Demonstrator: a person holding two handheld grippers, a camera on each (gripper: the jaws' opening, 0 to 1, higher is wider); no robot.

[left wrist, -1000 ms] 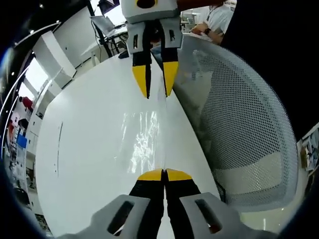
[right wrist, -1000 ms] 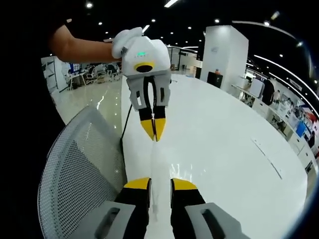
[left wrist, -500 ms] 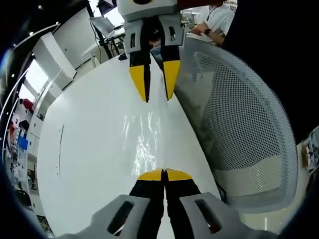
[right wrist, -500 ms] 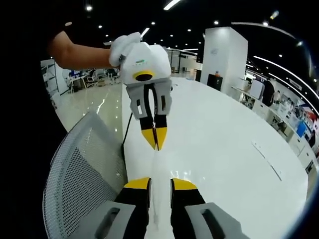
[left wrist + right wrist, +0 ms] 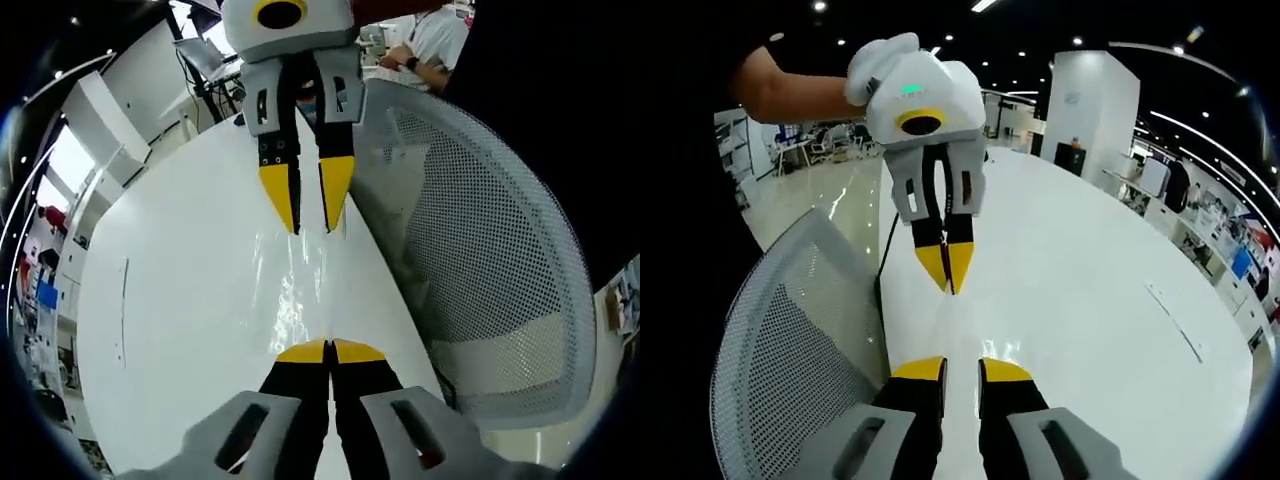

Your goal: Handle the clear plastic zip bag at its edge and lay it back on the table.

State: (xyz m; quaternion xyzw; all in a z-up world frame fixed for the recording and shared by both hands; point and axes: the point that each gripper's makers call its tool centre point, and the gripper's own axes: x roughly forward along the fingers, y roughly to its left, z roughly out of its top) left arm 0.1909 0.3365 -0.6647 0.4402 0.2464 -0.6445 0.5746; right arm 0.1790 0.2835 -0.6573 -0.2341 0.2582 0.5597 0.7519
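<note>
A white table [image 5: 170, 330] runs up the middle of the left gripper view, with one mesh chair [image 5: 500, 270] at the right. One clear zip bag [image 5: 292, 290] lies at centre frame, its long axis running between the two grippers. The left gripper [image 5: 329, 351], at bottom centre, has its jaws together, apparently clamped on the bag's near edge. The right gripper [image 5: 308, 208], at upper centre, has its jaws apart around the far edge.
</note>
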